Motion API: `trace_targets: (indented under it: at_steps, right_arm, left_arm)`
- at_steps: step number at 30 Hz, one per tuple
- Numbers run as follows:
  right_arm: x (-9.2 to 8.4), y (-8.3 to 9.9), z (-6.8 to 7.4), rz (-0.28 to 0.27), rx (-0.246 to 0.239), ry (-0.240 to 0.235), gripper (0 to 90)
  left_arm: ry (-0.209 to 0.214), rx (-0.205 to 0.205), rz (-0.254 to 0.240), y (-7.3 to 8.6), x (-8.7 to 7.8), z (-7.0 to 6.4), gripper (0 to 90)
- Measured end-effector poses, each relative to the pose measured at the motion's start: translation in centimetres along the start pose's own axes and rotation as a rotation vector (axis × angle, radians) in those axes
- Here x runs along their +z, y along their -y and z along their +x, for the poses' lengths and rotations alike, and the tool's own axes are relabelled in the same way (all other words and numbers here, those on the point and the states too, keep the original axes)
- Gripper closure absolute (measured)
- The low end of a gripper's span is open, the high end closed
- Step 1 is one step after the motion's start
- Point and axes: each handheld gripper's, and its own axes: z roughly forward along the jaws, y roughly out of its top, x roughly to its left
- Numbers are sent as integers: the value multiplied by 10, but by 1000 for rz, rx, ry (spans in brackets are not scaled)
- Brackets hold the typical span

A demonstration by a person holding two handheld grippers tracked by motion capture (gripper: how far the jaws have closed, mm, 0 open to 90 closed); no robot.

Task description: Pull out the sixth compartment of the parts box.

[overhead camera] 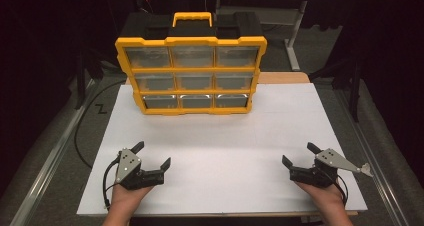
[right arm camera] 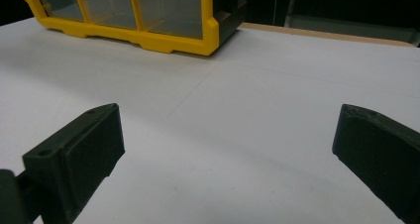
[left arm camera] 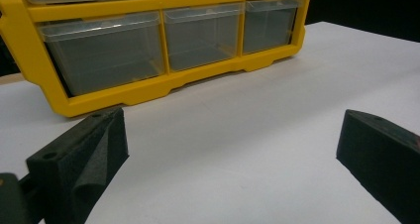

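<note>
**Both claws spread wide, organizer standing at the far end**

You hold a claw in each hand at the near edge of the white surface point(overhead camera: 220, 151). Your left claw point(overhead camera: 152, 155) sits at the near left, its two black jaws parted wide with nothing between them; in the left gripper view the same claw point(left arm camera: 230, 144) shows bare white sheet across the whole gap. Your right claw point(overhead camera: 300, 155) sits at the near right, well apart from the left one, and its jaws are likewise spread with nothing held; the right gripper view confirms this, with the claw point(right arm camera: 228, 140) framing only plain sheet. A grey three-cornered plate rides on top of each claw, and a cable trails back from each along your wrist.

The yellow drawer organizer point(overhead camera: 191, 68) stands upright toward the far side of the surface, roughly centred between your hands and well away from both. It has a black body, a yellow carry handle point(overhead camera: 192, 19) on top, and three rows of three clear drawers, all pushed in. What the drawers contain cannot be made out. From your left claw the organizer point(left arm camera: 148, 40) fills the upper frame, its bottom row facing you. From your right claw its lower right corner point(right arm camera: 148, 21) shows at upper left.
</note>
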Motion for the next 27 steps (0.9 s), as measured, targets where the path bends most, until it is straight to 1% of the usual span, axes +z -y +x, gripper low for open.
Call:
trace_targets:
  at_steps: [9, 11, 12, 14, 15, 20, 27]
  right_arm:
    - [0, -1, 3, -12, -24, -6, 10]
    - [0, -1, 4, -16, -33, -11, 10]
    - [0, -2, 5, -24, -43, -21, 10]
    - [0, -2, 6, -29, -46, -27, 10]
    - [0, -2, 7, -39, -58, -35, 10]
    - [0, -2, 9, -37, -71, -37, 10]
    - [2, -3, 9, -40, -71, -32, 10]
  left_arm:
    - [6, -3, 6, 0, 0, 0, 3]
    - [7, -5, 4, 0, 0, 0, 3]
    - [7, -5, 3, 0, 0, 0, 3]
    - [10, -5, 2, 0, 0, 0, 3]
    - [10, -5, 2, 0, 0, 0, 3]
    - [16, -7, 0, 0, 0, 0, 3]
    - [32, -17, 4, 1, 1, 0, 3]
